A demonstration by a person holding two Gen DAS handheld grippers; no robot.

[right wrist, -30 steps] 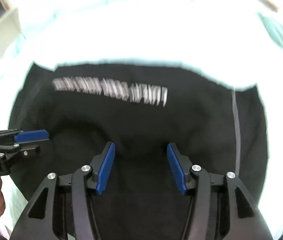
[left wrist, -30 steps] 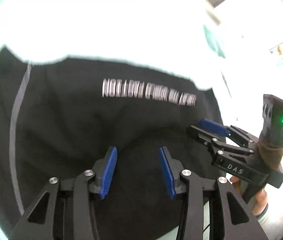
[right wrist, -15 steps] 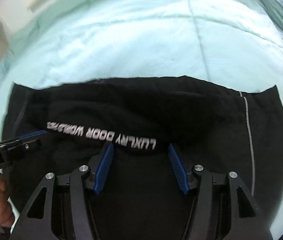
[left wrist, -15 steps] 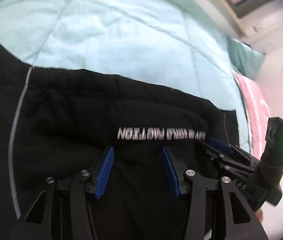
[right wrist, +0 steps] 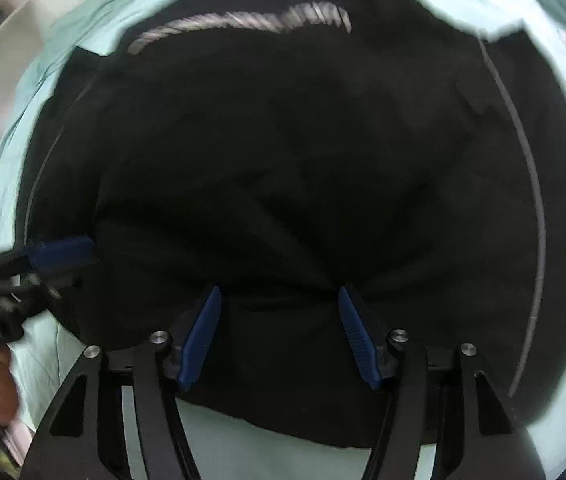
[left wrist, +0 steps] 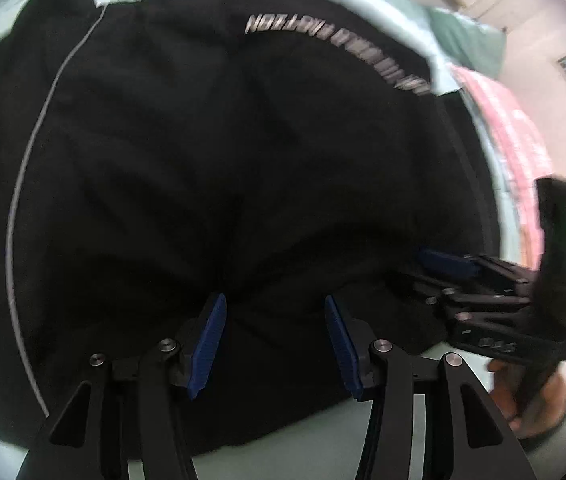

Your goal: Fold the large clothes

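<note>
— Where do your two grippers sit?
— Your left gripper [left wrist: 273, 312] and your right gripper [right wrist: 279, 304] sit side by side at the near edge of the big garment [left wrist: 223, 168], which lies spread on the bed cover [left wrist: 323, 444].
— What lies past them?
— The row of printed letters [left wrist: 323, 40] lies along the far part of the garment, and a quilt [left wrist: 519, 140] lies off to your right, beyond its edge
</note>
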